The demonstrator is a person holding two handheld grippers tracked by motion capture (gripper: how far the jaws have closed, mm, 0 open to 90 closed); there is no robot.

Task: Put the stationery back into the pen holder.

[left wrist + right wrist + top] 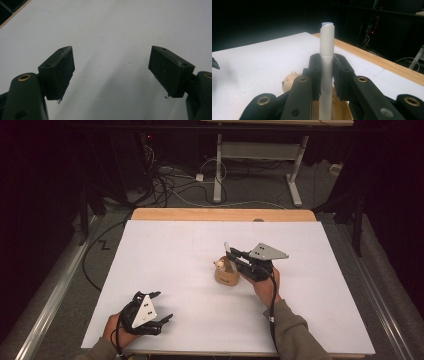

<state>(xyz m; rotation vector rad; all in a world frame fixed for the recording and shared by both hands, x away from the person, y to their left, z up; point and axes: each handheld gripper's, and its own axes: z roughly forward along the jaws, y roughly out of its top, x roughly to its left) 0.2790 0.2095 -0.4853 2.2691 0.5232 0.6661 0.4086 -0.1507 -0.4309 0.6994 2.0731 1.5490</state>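
One white pen [326, 62] upright, cap up, clamped in right gripper [327, 72] jaws

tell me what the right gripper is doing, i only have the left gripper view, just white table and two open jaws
Observer: The right gripper is shut on a white pen, held upright between its pads.
Operator: anything under the pen
Observer: Yes, a tan wooden holder with a small bear figure on its rim stands right below it, as the high view shows.
Operator: is the pen inside it
Observer: I cannot tell; in the right gripper view the pen's lower end runs down behind the jaws over the holder's opening.
Operator: where is my left gripper then
Observer: The left gripper hovers open near the table's near left corner, well apart from the holder.
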